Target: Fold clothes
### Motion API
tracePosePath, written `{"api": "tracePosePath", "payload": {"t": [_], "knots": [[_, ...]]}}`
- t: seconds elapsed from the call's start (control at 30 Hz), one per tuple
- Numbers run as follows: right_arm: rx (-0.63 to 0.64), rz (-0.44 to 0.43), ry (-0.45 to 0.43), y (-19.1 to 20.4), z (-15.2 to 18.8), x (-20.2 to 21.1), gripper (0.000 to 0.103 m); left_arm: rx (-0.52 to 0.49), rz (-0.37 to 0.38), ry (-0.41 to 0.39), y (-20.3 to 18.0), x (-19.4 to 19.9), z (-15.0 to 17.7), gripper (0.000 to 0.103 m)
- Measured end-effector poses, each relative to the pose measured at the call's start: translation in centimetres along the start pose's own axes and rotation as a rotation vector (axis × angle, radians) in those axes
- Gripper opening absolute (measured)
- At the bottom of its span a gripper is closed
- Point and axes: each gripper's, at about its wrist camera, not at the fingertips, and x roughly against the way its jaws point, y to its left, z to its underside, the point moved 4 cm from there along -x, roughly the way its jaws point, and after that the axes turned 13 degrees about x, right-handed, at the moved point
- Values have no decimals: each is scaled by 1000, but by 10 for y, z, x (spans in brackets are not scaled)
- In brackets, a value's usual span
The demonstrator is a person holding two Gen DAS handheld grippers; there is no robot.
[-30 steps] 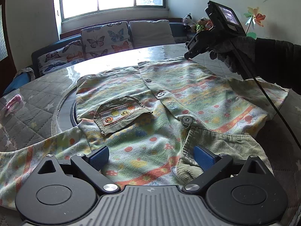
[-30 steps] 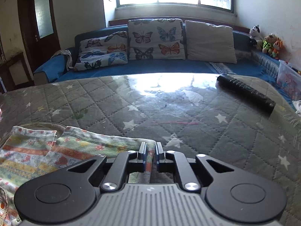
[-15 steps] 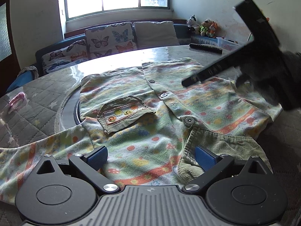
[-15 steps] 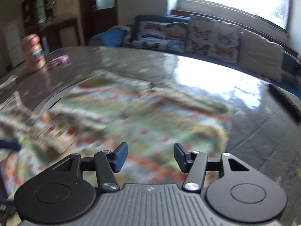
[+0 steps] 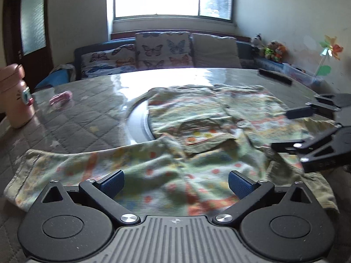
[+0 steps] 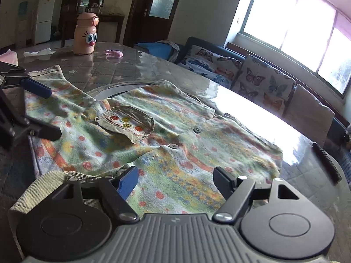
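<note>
We see the child's pale green button-front shirt with orange stripes and coloured dots (image 5: 197, 131) lying spread on the grey quilted, glass-topped surface (image 5: 83, 118), directly ahead of both grippers. Its olive corduroy chest pocket (image 6: 127, 123) lies flat, with coloured round patches sewn along the top; we cannot tell whether anything is inside it. A corduroy collar piece (image 6: 43, 186) sits just beside our right gripper (image 6: 175, 180), on its left. One sleeve (image 5: 65, 166) stretches out to the left of our left gripper (image 5: 175, 184).

Our left gripper hangs low over the near hem with its blue-padded fingers (image 5: 113, 183) spread wide, nothing between them. Our right gripper is likewise spread apart over the shirt's front, holding nothing, and shows in the left camera at the right edge.

Beyond the shirt, far left of the left gripper, stands a pink cartoon-faced flask (image 6: 85, 35), lid on, with a small pink object (image 6: 115, 53) near it. A black remote control (image 5: 275, 75) lies far ahead to the right.
</note>
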Motion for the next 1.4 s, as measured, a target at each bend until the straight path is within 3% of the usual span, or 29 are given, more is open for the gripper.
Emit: {"api": "tracePosePath", "payload": {"t": [0.07, 0.27, 0.53, 0.97, 1.07, 1.2, 1.4], "knots": [[-20, 1, -4, -2, 2, 3, 85, 51, -20, -4, 18, 0, -5, 102], [-42, -17, -1, 3, 6, 5, 86, 163, -138, 2, 65, -10, -16, 99], [-62, -50, 8, 13, 11, 5, 86, 152, -301, -23, 107, -20, -23, 101], [-106, -62, 13, 14, 15, 3, 88, 243, -527, -65, 183, -30, -58, 103], [-111, -61, 13, 14, 15, 3, 88, 285, -540, -66, 192, -20, -55, 101], [-107, -58, 9, 15, 15, 5, 88, 351, -504, -70, 191, 3, -41, 99], [-103, -52, 3, 17, 15, 7, 89, 450, -442, -78, 181, 28, -17, 86]]}}
